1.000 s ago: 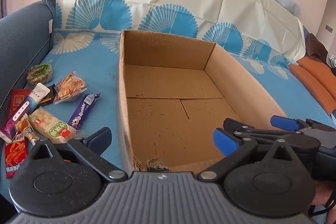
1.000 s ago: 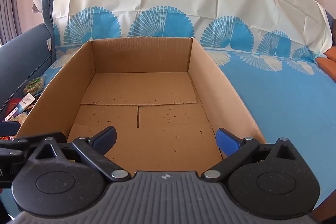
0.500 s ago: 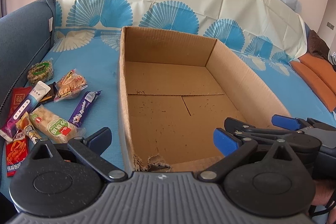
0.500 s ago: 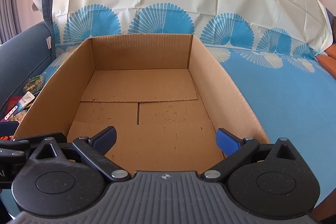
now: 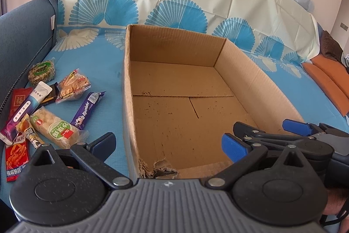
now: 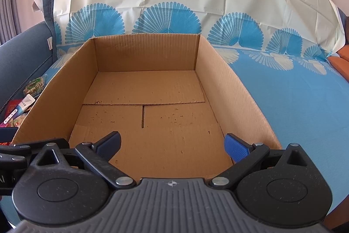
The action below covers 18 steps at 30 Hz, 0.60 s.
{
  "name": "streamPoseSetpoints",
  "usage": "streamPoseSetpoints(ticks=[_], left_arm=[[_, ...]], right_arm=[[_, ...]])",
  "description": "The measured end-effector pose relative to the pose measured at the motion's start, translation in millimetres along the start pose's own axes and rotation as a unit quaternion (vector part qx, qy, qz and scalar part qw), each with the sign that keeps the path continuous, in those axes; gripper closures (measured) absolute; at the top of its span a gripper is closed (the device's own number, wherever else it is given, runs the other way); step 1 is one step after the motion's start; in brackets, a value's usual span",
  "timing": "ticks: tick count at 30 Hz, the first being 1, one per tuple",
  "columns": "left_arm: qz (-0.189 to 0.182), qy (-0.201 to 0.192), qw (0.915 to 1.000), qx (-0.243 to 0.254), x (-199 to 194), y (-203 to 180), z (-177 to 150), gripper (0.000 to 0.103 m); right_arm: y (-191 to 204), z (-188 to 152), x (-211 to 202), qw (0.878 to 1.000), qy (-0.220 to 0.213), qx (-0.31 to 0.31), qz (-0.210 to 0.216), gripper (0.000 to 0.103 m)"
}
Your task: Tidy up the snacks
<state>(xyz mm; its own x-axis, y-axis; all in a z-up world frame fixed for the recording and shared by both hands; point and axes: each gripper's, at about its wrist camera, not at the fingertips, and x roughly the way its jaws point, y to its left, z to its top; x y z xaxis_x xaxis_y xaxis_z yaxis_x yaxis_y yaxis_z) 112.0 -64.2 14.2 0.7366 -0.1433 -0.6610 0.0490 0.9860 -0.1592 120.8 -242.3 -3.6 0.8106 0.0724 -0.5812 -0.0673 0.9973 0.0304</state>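
An open, empty cardboard box (image 5: 257, 88) (image 6: 220, 71) sits on a blue patterned cloth. Several snack packets lie left of it: a purple bar (image 5: 88, 109), a clear pack of crackers (image 5: 73, 85), a long rice-cracker pack (image 5: 55, 128), a round green-labelled cake (image 5: 41, 71), a white-purple tube pack (image 5: 25, 111) and a red pack (image 5: 16, 155). My left gripper (image 5: 169, 144) is open and empty over the box's torn near-left corner. My right gripper (image 6: 172, 144) is open and empty over the box's near edge; it also shows in the left wrist view (image 5: 270, 130).
A dark blue sofa arm (image 5: 19, 40) rises left of the snacks. The cloth (image 6: 294, 102) runs up the sofa back behind the box. Orange cushions (image 5: 327, 78) lie at the far right.
Both views have drifted slightly, with the box sitting a little lower and nearer in the frames. Both grippers stay open and empty.
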Motion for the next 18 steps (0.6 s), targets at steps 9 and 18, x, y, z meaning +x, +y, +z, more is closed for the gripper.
streamPoseSetpoints(ticks=[9, 18], left_arm=[[-0.011, -0.049, 0.9987, 0.003, -17.0, 5.3, -1.8, 0.001], [-0.015, -0.061, 0.9979, -0.018, -50.1, 60.6, 17.2, 0.094]], right_arm=[[7.1, 0.8, -8.4, 0.999, -0.037, -0.029, 0.001, 0.010], [41.2, 14.6, -36.0, 0.993, -0.101, -0.049, 0.045, 0.042]])
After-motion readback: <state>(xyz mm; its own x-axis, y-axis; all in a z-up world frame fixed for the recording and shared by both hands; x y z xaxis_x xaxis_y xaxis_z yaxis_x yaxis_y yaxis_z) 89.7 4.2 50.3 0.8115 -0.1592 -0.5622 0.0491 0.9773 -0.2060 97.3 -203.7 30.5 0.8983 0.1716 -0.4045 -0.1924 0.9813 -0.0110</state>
